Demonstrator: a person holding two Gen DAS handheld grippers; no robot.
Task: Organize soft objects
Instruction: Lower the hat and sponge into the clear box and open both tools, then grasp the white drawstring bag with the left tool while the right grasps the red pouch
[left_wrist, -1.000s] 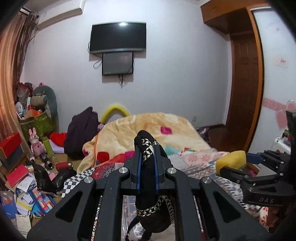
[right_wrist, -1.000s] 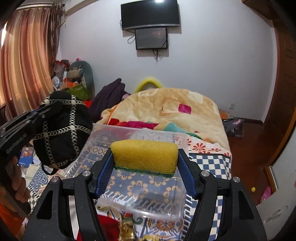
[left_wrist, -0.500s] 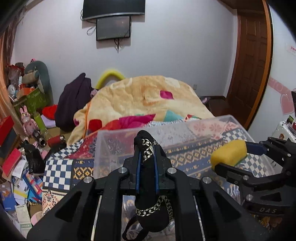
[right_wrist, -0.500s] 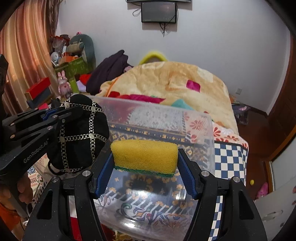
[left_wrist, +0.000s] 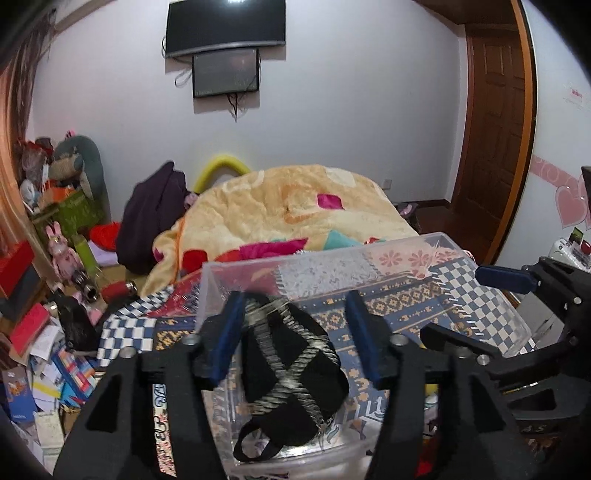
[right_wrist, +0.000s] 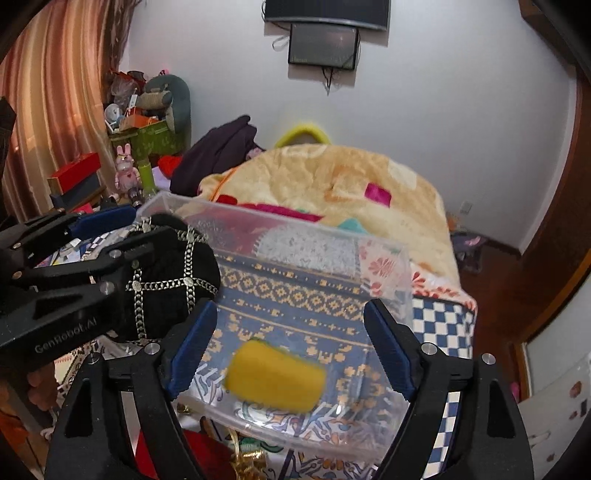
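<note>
A clear plastic bin (left_wrist: 480, 273) (right_wrist: 306, 236) sits on the patterned bedspread. My left gripper (left_wrist: 295, 336) is open over the bin's left part, and a black pouch with silver chain trim (left_wrist: 291, 373) lies loose between its fingers, blurred. The right wrist view also shows the pouch (right_wrist: 173, 280) beside the left gripper (right_wrist: 107, 236). My right gripper (right_wrist: 291, 347) is open over the bin, and a blurred yellow sponge (right_wrist: 275, 374) is below it inside the bin. The right gripper (left_wrist: 480, 306) shows empty in the left wrist view.
A bed with a yellow blanket (left_wrist: 291, 206) lies behind the bin. Toys, boxes and papers (left_wrist: 40, 332) clutter the floor at left. A dark garment (left_wrist: 151, 218) lies beside the bed. A wooden door (left_wrist: 491, 122) is at right.
Both grippers have opened over the bin. The sponge has dropped out of the right gripper into the bin, and the pouch has slipped free of the left fingers.
</note>
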